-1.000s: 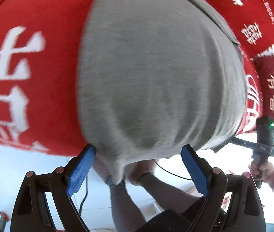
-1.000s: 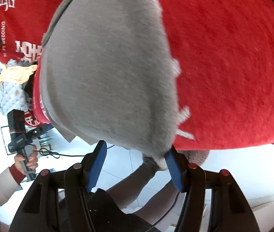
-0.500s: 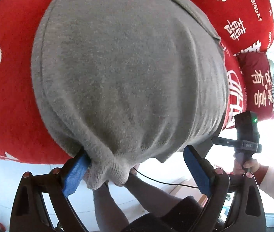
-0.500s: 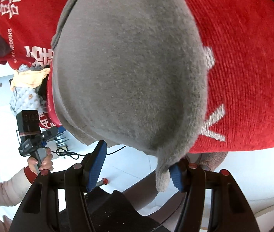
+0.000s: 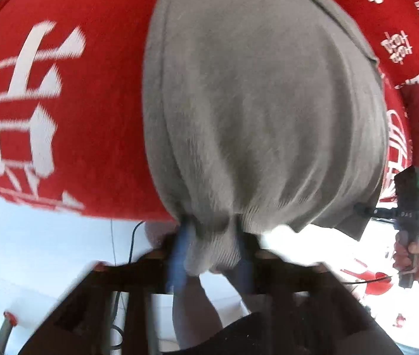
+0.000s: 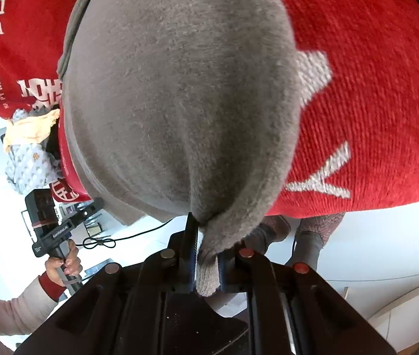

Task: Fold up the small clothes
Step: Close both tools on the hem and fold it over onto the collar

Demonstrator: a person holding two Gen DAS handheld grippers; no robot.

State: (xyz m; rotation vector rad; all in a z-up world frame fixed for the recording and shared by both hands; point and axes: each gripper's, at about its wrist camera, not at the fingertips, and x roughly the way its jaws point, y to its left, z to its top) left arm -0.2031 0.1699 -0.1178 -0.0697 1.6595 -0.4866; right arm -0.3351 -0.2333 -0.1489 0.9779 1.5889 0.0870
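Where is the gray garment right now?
The gray garment lies spread on the red blanket, its near edge bunched in the right gripper and, in the left wrist view, the left gripper.

Our right gripper [image 6: 206,254] has just closed its jaws onto the grey garment's [image 6: 180,103] corner. Our left gripper [image 5: 209,251] has been closing too, bunched hem now pinched between its pads.
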